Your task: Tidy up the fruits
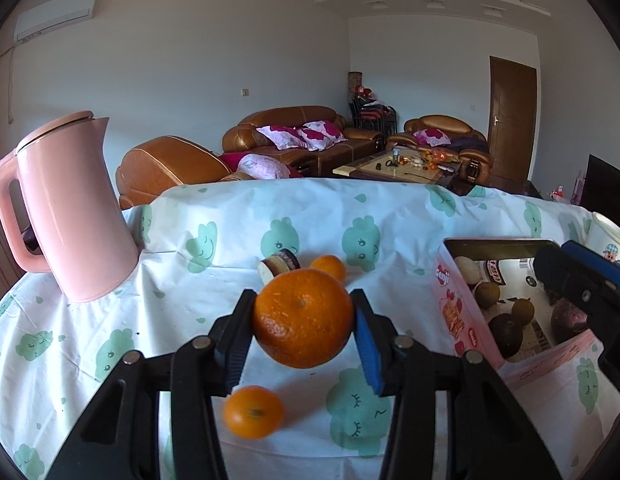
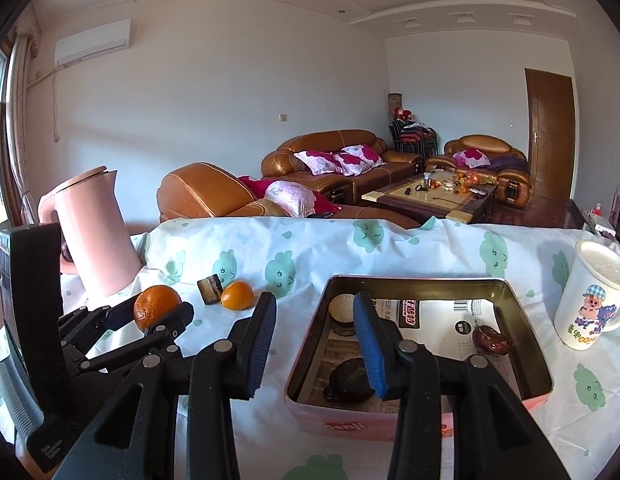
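Note:
My left gripper (image 1: 304,316) is shut on a large orange (image 1: 302,317) and holds it above the table; it also shows in the right wrist view (image 2: 157,306). A small orange (image 1: 254,412) lies below it near the table's front, another small orange (image 1: 329,267) lies behind it, also in the right wrist view (image 2: 238,296). A pink tin box (image 1: 453,312) at the right holds several dark and brown fruits (image 1: 505,330). My right gripper (image 2: 315,336) is open and empty over the left rim of the box (image 2: 421,424).
A pink kettle (image 1: 70,208) stands at the back left. A small cake piece (image 1: 278,265) lies beside the far orange. A white cartoon mug (image 2: 593,296) stands right of the box. The table has a white cloth with green prints (image 1: 182,312). Sofas are behind.

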Action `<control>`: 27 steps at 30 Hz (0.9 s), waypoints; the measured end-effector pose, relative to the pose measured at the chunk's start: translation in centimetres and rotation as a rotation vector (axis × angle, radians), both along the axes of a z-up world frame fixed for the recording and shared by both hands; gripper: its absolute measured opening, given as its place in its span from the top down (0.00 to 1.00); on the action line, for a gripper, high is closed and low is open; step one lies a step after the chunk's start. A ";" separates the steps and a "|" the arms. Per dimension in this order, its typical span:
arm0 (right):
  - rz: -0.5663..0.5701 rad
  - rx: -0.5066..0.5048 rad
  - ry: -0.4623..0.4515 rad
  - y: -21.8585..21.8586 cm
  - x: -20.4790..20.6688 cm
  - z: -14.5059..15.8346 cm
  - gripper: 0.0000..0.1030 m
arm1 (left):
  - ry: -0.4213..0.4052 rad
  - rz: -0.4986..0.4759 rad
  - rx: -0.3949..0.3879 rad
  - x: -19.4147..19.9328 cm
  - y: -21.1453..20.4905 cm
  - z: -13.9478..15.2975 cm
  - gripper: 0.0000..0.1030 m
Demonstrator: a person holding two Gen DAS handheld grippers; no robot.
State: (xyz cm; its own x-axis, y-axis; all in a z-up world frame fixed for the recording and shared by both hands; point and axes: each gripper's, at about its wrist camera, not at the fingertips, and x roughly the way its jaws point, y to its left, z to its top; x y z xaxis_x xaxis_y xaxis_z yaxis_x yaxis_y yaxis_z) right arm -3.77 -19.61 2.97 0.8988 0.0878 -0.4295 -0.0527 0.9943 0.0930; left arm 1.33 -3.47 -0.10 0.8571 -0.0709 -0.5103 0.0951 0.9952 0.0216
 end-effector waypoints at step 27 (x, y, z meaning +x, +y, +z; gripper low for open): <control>0.329 0.037 0.284 12.8 7.3 -4.1 0.57 | -0.052 0.391 -0.091 0.5 19.8 1.8 0.53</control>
